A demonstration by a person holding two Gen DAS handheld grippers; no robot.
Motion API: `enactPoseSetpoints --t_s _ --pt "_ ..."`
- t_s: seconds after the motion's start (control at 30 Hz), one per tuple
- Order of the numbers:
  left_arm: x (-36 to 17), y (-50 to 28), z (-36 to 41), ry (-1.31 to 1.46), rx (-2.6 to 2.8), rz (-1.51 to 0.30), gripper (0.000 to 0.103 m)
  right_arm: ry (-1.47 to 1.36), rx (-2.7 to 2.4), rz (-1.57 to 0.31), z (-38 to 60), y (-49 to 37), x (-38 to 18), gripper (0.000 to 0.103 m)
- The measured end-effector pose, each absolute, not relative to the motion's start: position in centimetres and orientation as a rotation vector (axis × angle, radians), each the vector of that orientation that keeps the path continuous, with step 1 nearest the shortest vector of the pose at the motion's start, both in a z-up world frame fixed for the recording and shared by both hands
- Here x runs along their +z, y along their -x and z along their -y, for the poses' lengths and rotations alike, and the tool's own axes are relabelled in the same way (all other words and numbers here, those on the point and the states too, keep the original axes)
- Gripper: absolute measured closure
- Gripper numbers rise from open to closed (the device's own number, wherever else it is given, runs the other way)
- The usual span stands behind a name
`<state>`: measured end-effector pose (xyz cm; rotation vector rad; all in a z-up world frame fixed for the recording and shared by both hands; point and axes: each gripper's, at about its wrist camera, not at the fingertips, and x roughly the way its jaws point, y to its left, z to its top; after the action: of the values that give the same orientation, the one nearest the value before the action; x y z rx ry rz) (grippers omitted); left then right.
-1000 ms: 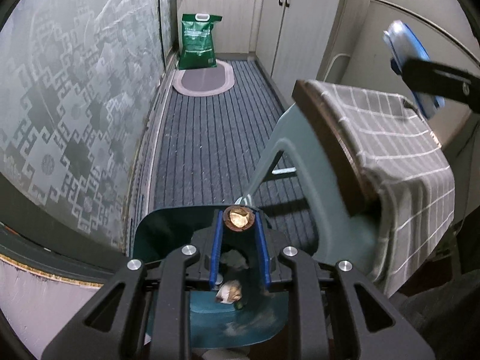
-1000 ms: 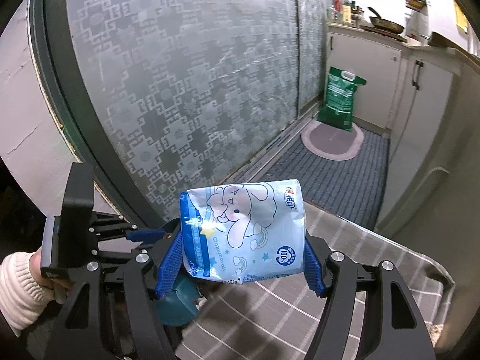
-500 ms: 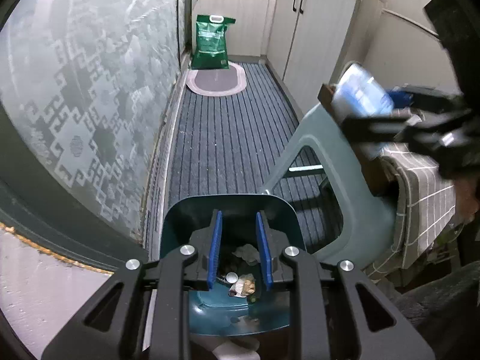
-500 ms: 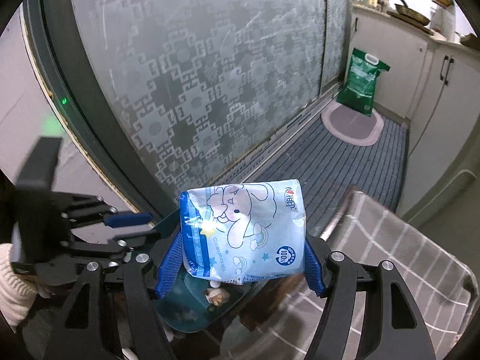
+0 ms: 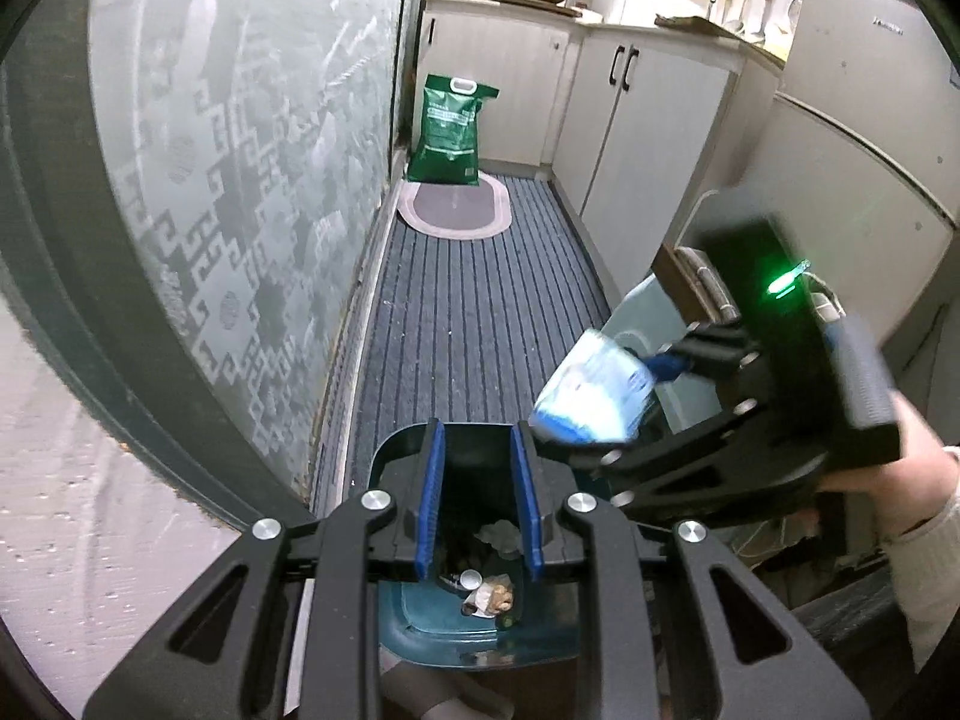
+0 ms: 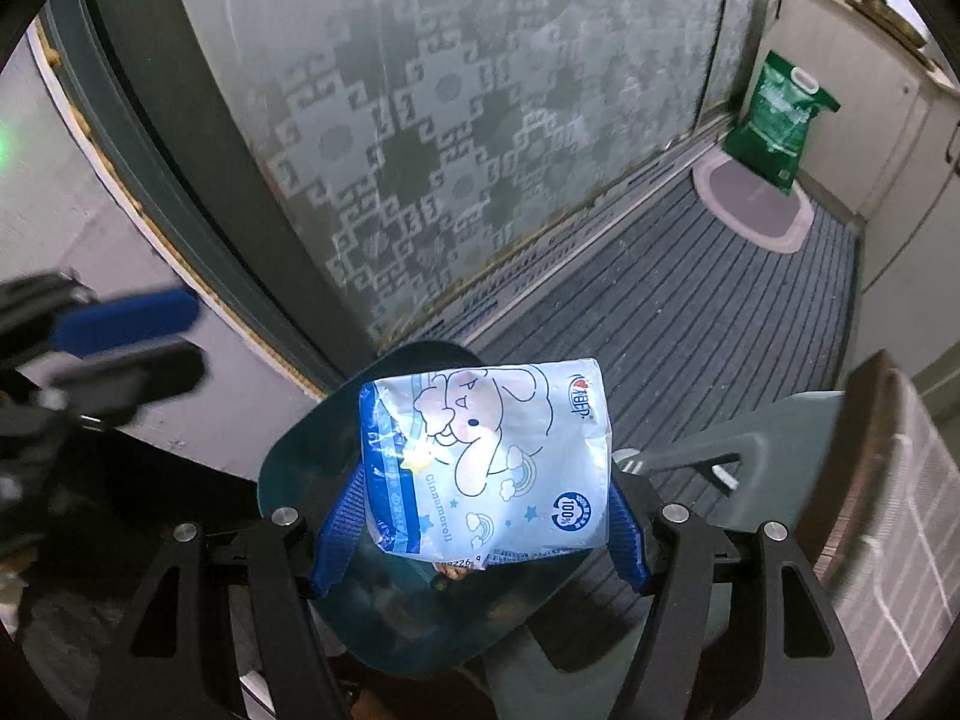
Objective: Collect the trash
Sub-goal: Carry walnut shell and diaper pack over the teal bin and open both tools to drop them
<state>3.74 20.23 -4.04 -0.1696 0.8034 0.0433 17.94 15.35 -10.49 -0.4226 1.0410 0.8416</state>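
Observation:
A teal trash bin (image 5: 432, 630) stands on the floor below both grippers and holds several scraps of trash (image 5: 489, 594). My left gripper (image 5: 477, 462) is open and empty above the bin's mouth. My right gripper (image 6: 480, 516) is shut on a light blue tissue pack (image 6: 486, 456) with a cartoon dog print, held just above the bin (image 6: 294, 462). In the left wrist view the pack (image 5: 591, 396) shows blurred over the bin's right rim. In the right wrist view the left gripper's fingers (image 6: 126, 318) show blurred at far left.
A frosted patterned glass door (image 5: 240, 180) runs along the left. A teal chair (image 6: 774, 450) with a checked cloth (image 6: 900, 510) stands to the right. A green bag (image 5: 450, 132) and an oval mat (image 5: 456, 210) lie at the far end by white cabinets (image 5: 648, 138).
My left gripper let its trash piece drop into the bin and rose. My right gripper carried the tissue pack from above the chair to over the bin.

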Motion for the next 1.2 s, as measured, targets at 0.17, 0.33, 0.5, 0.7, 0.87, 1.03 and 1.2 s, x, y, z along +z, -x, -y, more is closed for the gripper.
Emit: enactPoseSetpoints --t_s 0.17,0.33,0.5,0.7,0.87,1.03,1.2 --pt "-3.3 -2.9 -20.4 0.175 0.047 -0.791 0.079 0.445 0.832 -1.083 -16.6 -17.9 -12.2 0.031" --pt "-3.0 -2.3 -20.9 0.181 0.056 -0.778 0.079 0.459 0.838 -1.138 -17.3 -17.7 -13.4 0.023" --pt "-2.3 -1.9 -21.1 0.187 0.065 -0.761 0.079 0.471 0.836 -1.137 -17.5 -17.4 -13.4 0.022" --pt "-1.1 -1.6 -20.3 0.19 0.052 -0.726 0.079 0.444 0.851 -1.082 -16.8 -17.0 -11.5 0.022" --pt "-0.1 -1.5 -19.4 0.189 0.044 -0.702 0.079 0.409 0.86 -1.019 -15.8 -16.4 -9.3 0.029" --pt "0.8 -1.4 -18.7 0.18 0.046 -0.676 0.079 0.357 0.876 -0.96 -14.4 -15.7 -6.9 0.035" --pt "1.8 -1.6 -17.6 0.177 0.032 -0.647 0.075 0.312 0.854 -0.881 -12.3 -14.8 -4.6 0.044"
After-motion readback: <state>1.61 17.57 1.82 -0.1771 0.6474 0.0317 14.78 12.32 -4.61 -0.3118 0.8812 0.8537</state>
